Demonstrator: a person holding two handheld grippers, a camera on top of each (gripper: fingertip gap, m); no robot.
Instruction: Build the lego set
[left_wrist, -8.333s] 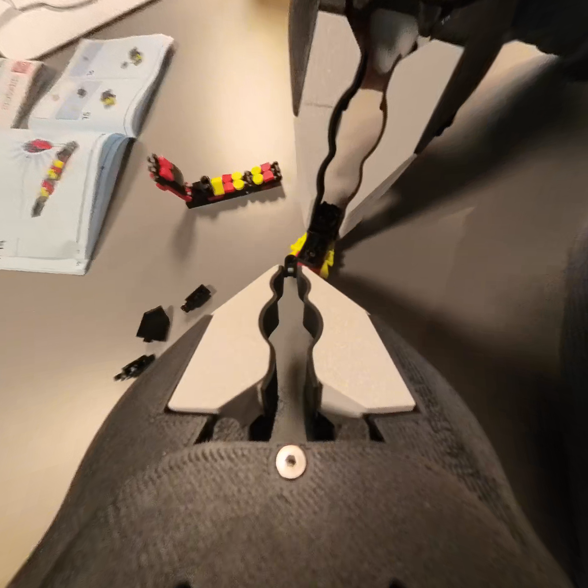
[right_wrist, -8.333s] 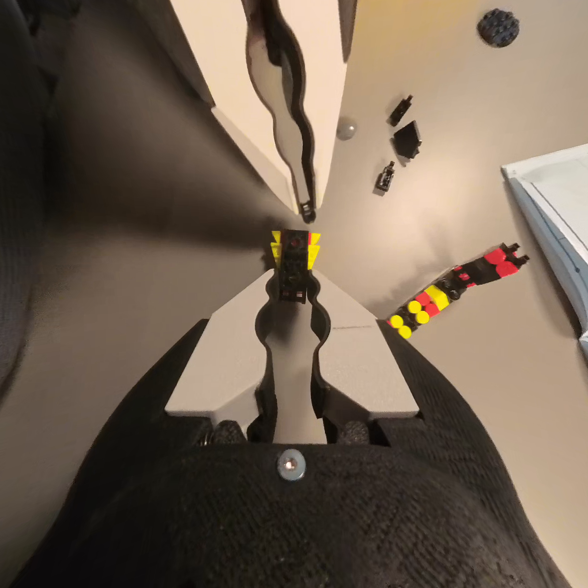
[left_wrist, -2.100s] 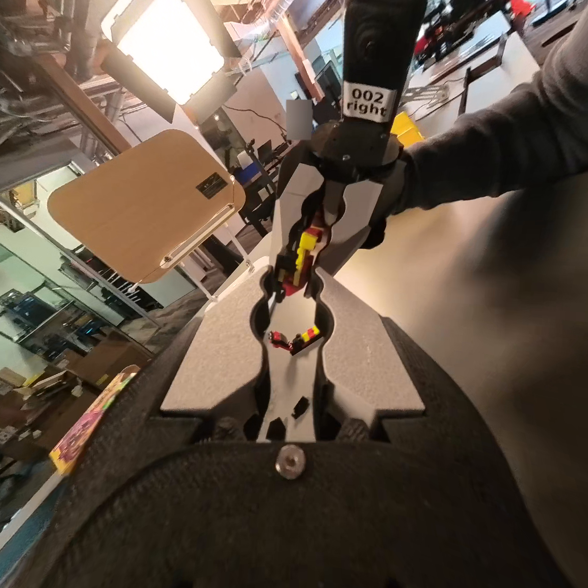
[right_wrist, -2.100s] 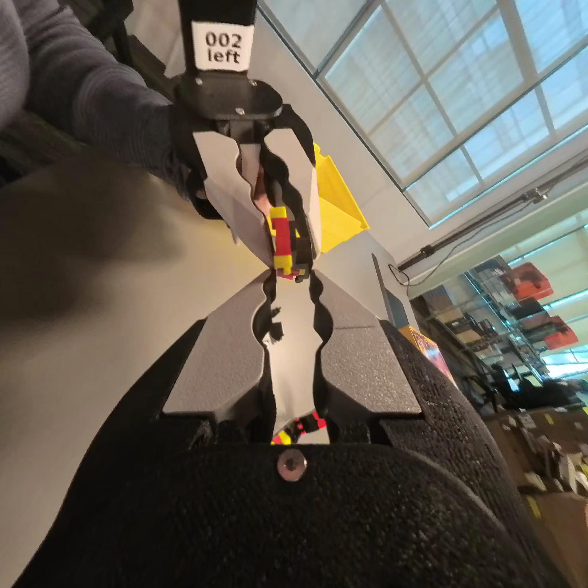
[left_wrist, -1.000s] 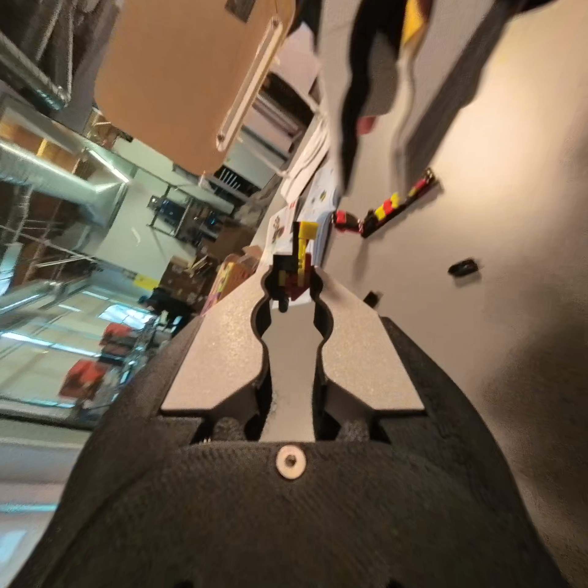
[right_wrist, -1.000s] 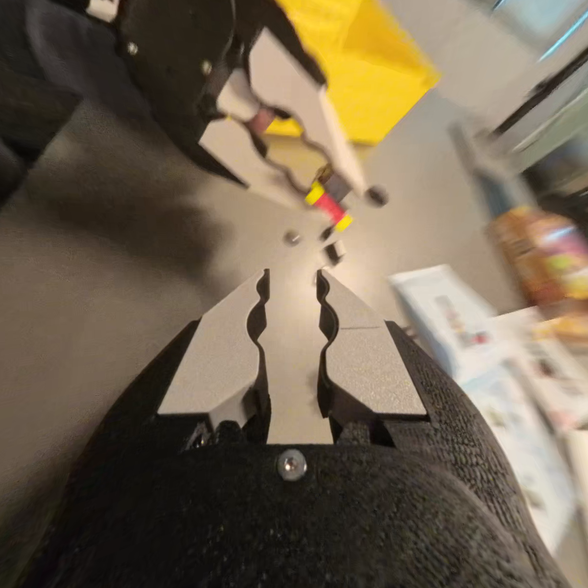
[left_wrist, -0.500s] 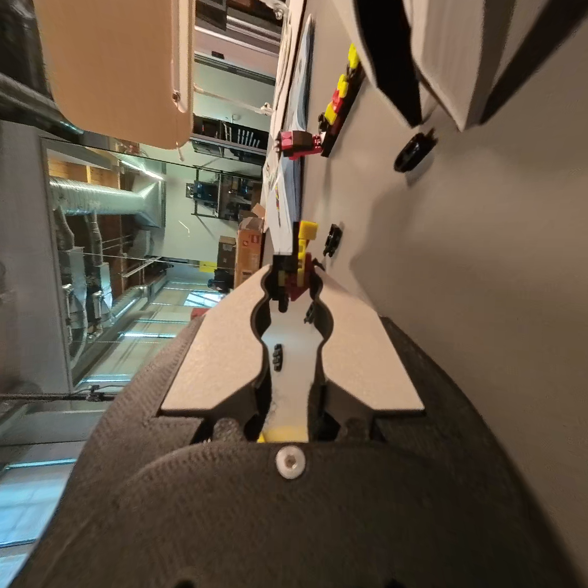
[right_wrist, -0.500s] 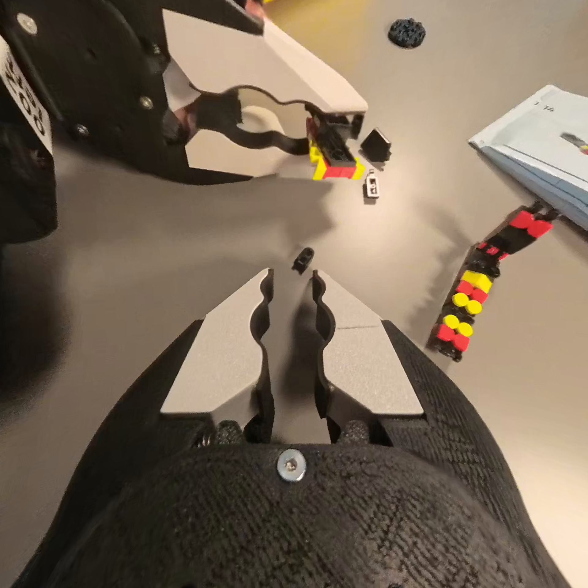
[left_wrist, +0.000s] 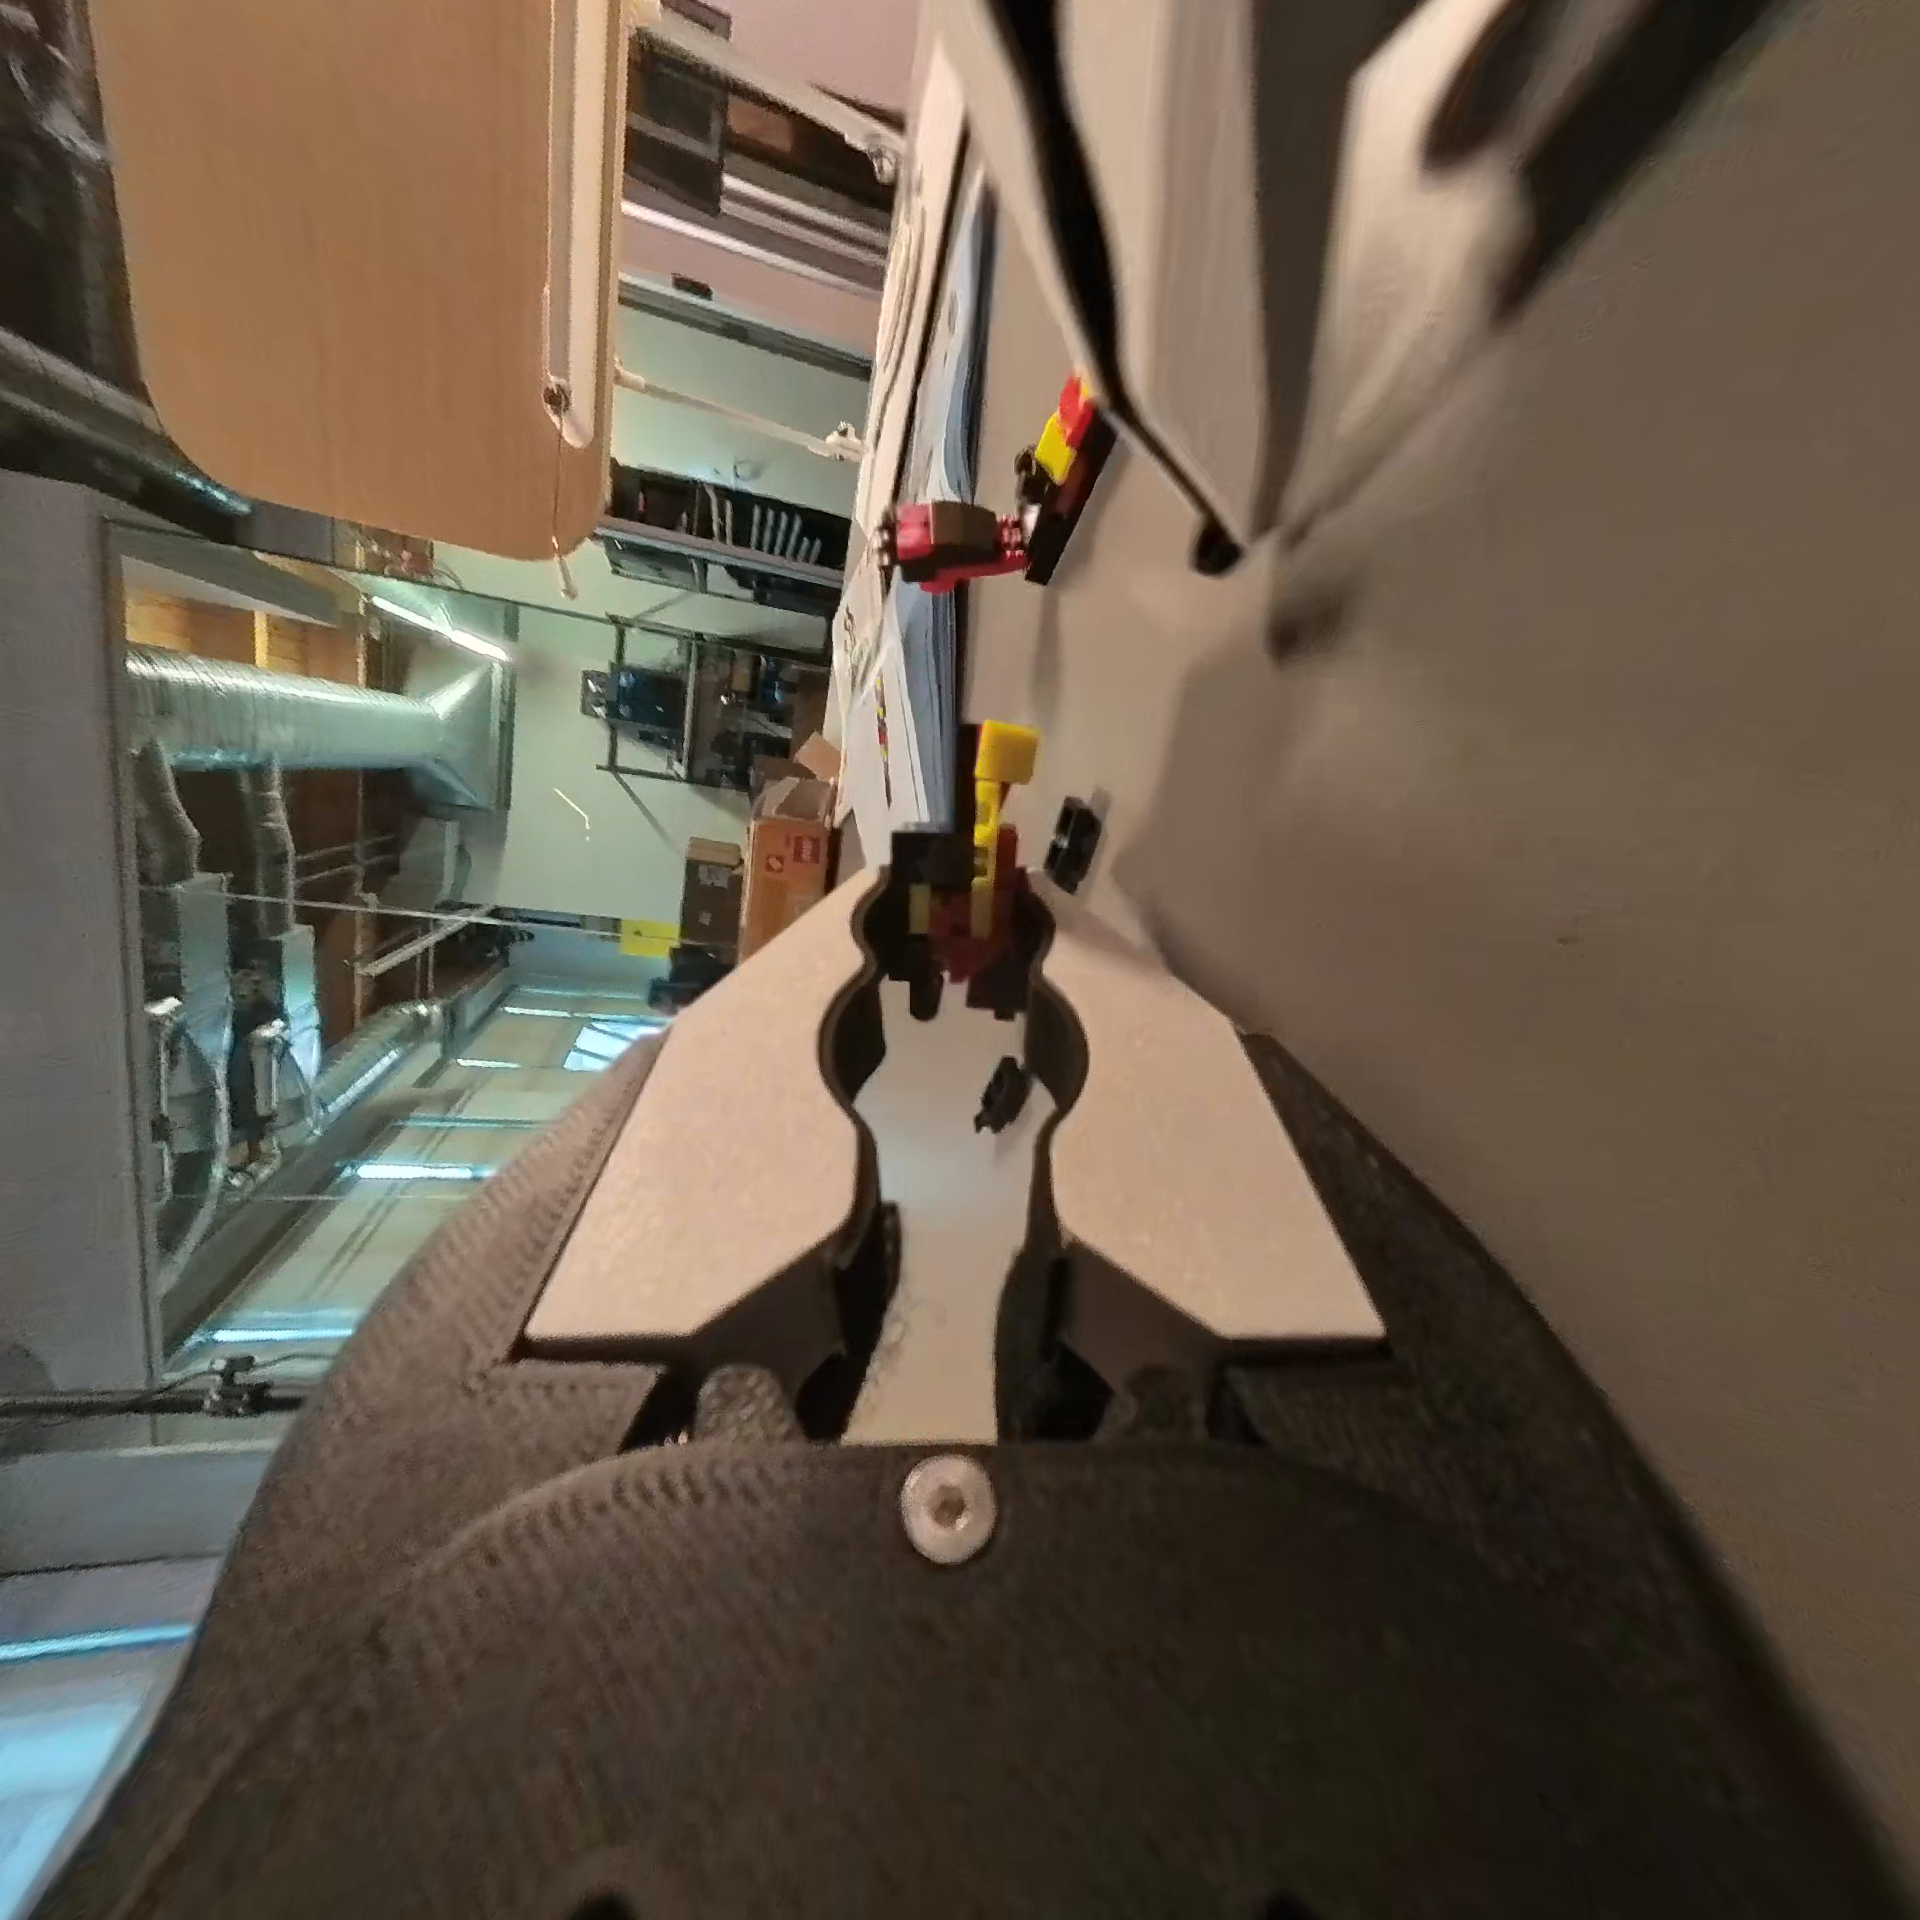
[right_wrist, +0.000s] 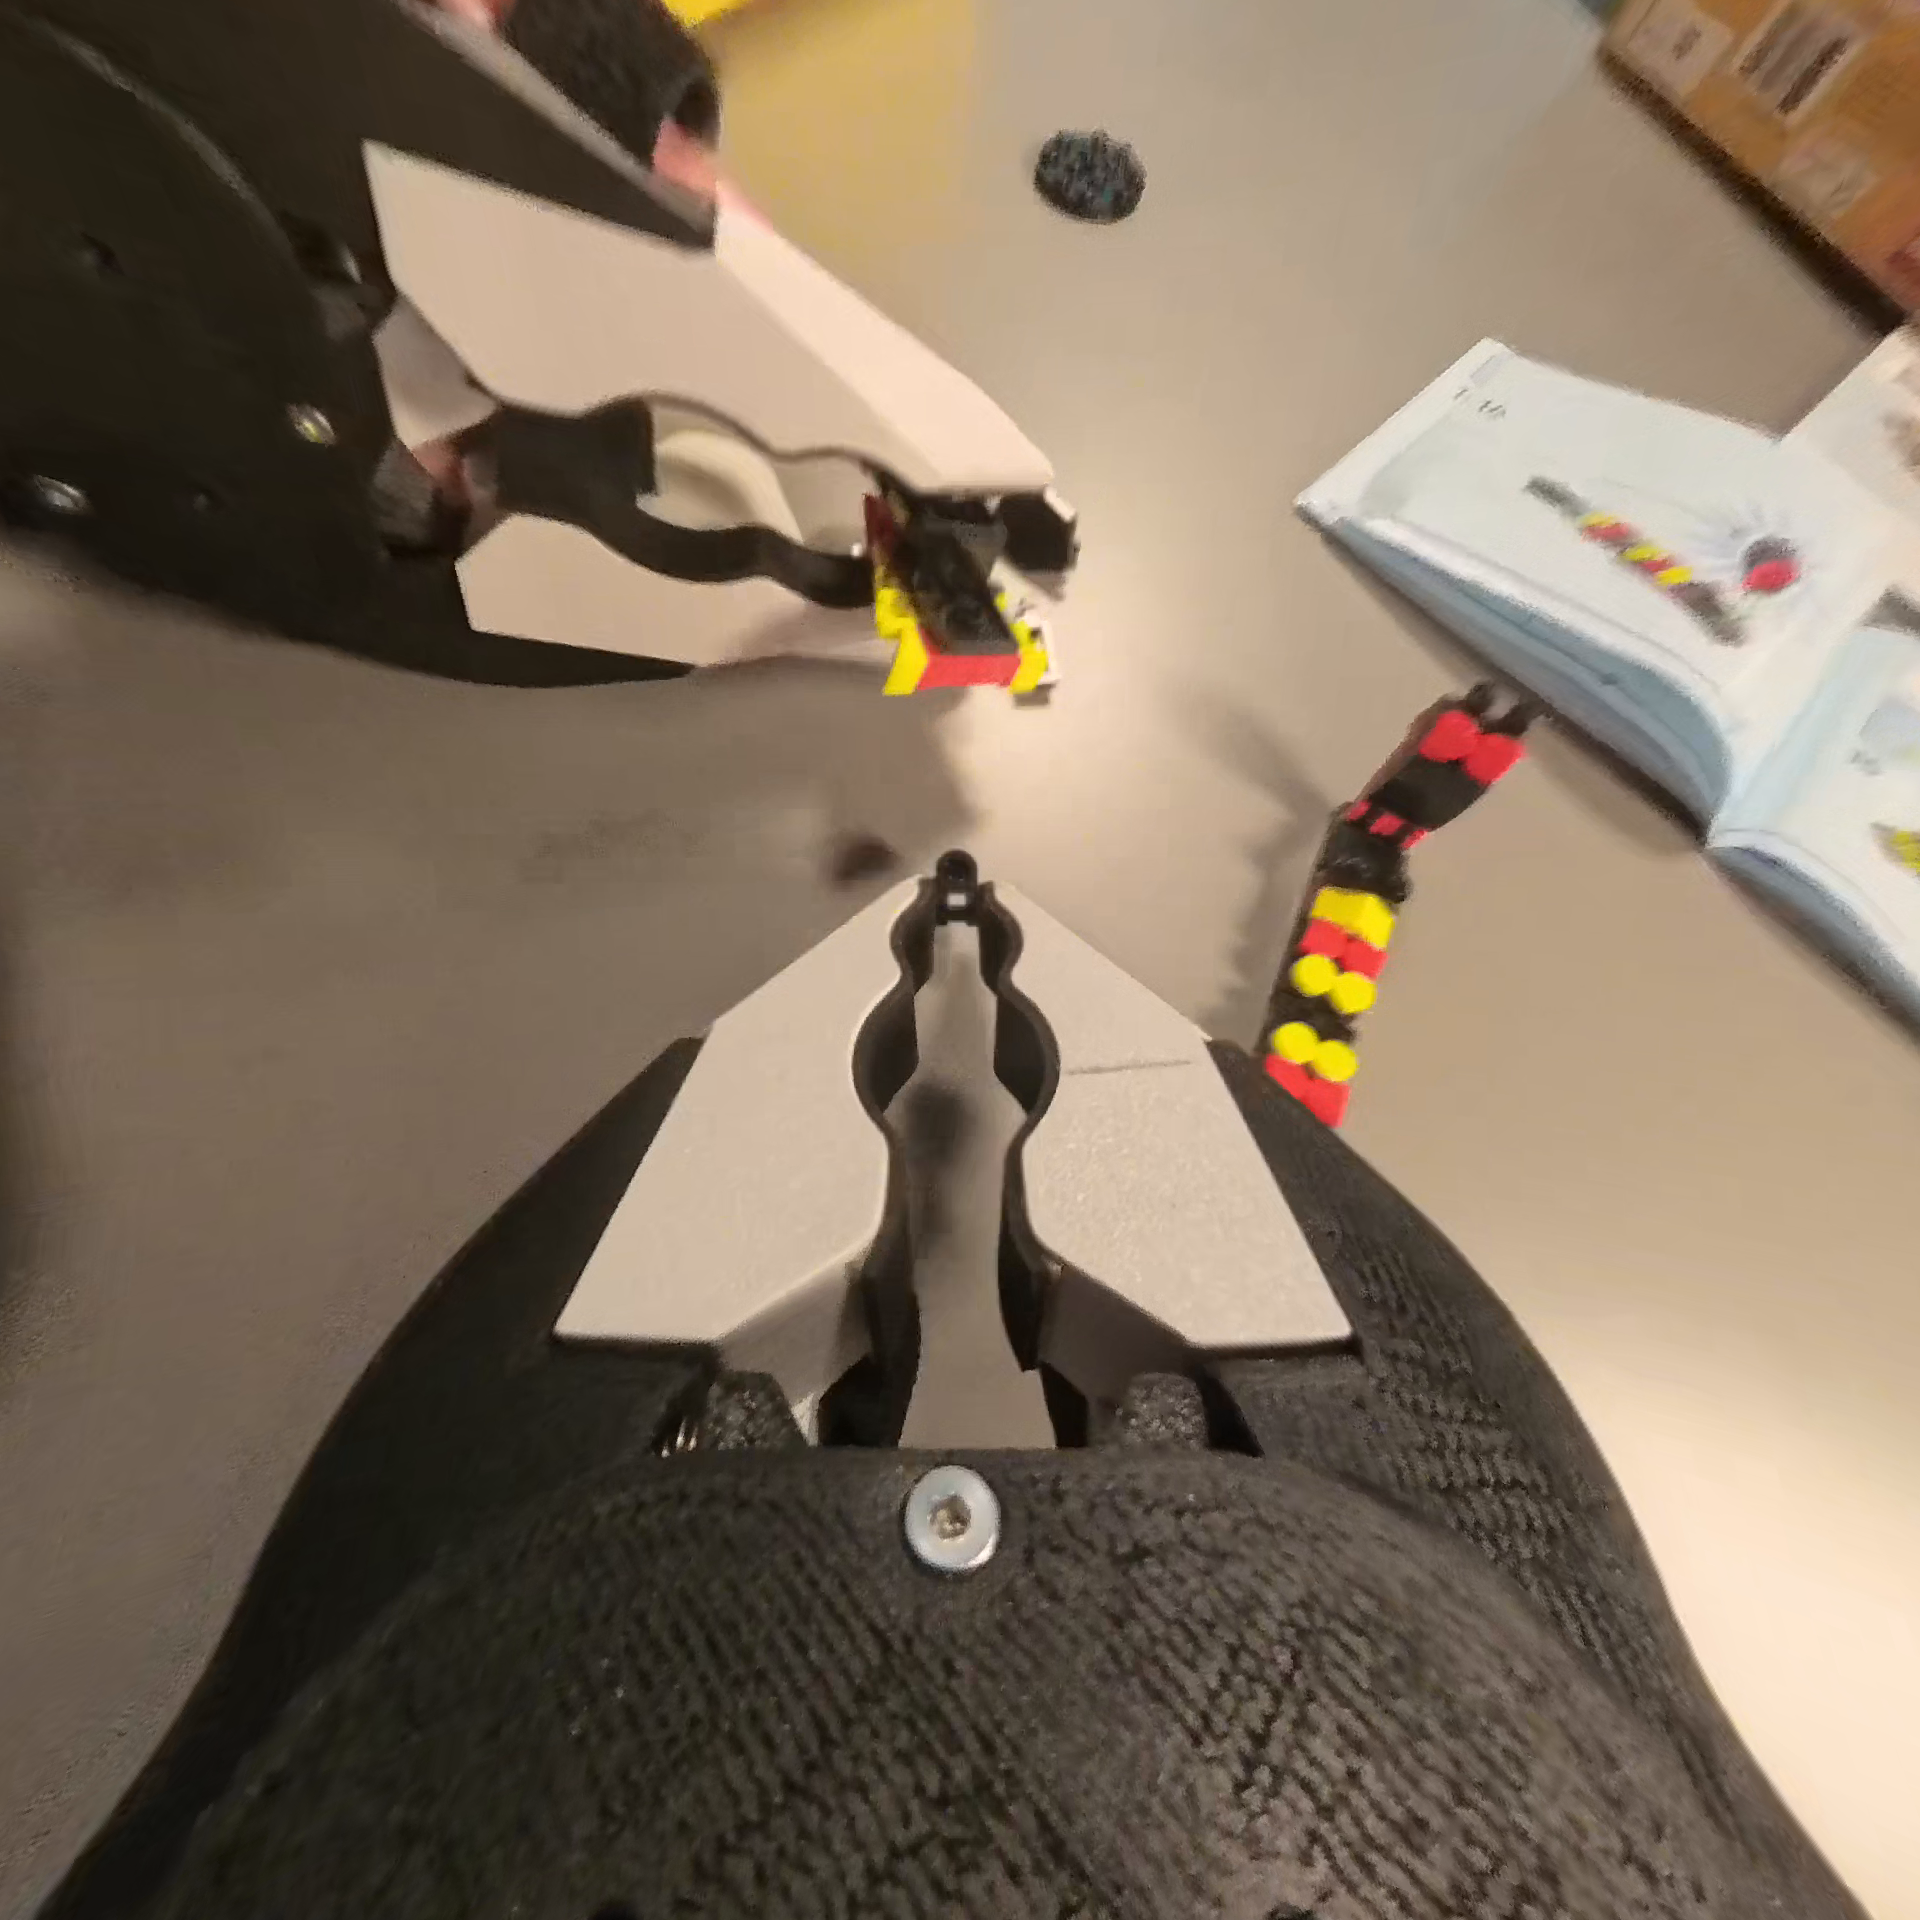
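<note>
The left gripper (left_wrist: 951, 914) pinches the small red-yellow-black sub-build (right_wrist: 951, 623) clear of the counter (right_wrist: 416, 831), free for joining. Beside it the right gripper's (right_wrist: 954, 899) fingers press on a tiny black piece (right_wrist: 954, 883). The long segmented build (right_wrist: 1361, 914) lies further right.
</note>
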